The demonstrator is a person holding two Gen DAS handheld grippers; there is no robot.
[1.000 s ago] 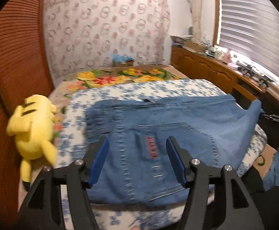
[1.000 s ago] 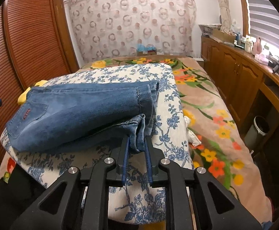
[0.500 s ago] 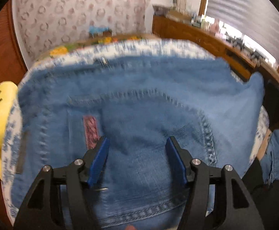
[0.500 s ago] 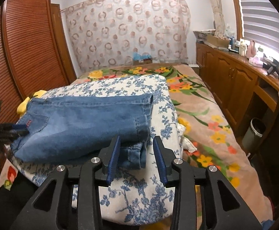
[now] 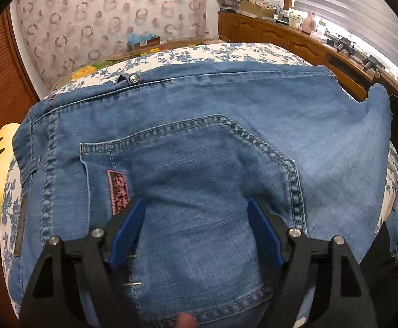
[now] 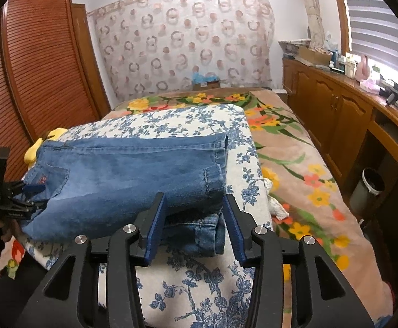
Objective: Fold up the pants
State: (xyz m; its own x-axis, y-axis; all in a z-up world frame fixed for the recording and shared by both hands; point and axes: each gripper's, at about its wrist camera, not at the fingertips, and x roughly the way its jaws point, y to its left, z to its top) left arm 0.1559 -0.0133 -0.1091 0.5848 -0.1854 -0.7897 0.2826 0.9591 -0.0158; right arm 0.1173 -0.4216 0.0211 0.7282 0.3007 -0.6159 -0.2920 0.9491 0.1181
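The left gripper (image 5: 196, 218) hovered low over the back pocket (image 5: 199, 177) of the jeans (image 5: 226, 114), its jaws spread wide, having just been opening, with nothing pinched between them. The right gripper (image 6: 196, 216) stood at the hem end (image 6: 209, 180), jaws parted and likewise just opening, the pads clear of the denim. The jeans lay folded on a blue-flowered quilt (image 6: 199, 287). Beyond them a yellow plush toy (image 6: 43, 145) sat beside the wooden wardrobe (image 6: 40, 68).
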